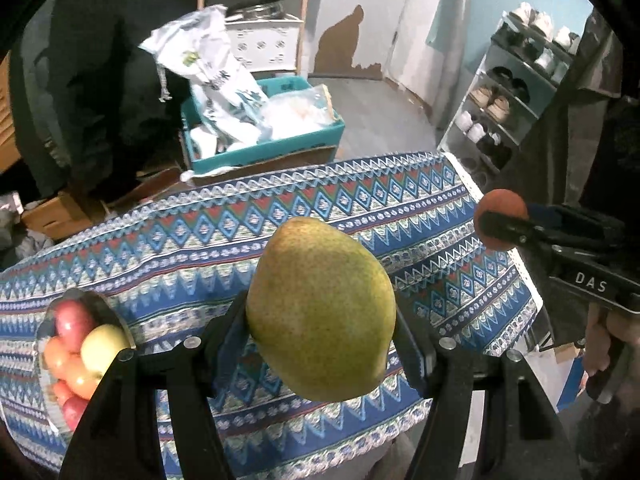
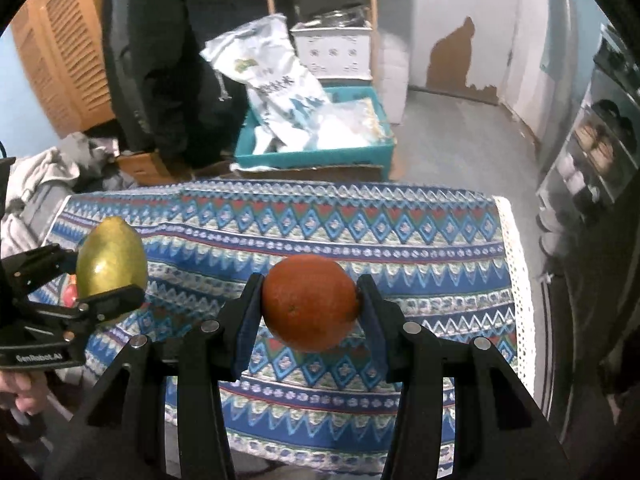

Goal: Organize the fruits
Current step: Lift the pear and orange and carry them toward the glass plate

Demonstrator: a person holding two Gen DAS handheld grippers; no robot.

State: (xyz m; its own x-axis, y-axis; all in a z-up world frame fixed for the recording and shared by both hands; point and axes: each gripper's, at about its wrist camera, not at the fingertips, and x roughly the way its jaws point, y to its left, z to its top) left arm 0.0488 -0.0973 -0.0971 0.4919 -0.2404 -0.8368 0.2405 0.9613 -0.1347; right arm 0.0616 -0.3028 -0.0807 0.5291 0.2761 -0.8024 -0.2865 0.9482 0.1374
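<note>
My left gripper [image 1: 320, 316] is shut on a green-yellow pear [image 1: 320, 308] and holds it above the patterned tablecloth [image 1: 208, 240]. The pear also shows at the left of the right wrist view [image 2: 110, 258]. My right gripper [image 2: 310, 300] is shut on an orange [image 2: 310, 302] above the cloth [image 2: 400, 240]. The orange also shows at the right of the left wrist view [image 1: 502, 218]. A metal bowl [image 1: 116, 316] at the left of the table holds several apples and other fruit [image 1: 74, 320].
Beyond the table's far edge stands a teal crate [image 1: 280, 148] with white bags [image 1: 208, 60]. A wooden shelf [image 1: 256, 20] stands behind it. A shoe rack [image 1: 516, 92] stands at the right. Cardboard boxes [image 1: 56, 216] and clothes lie on the floor at the left.
</note>
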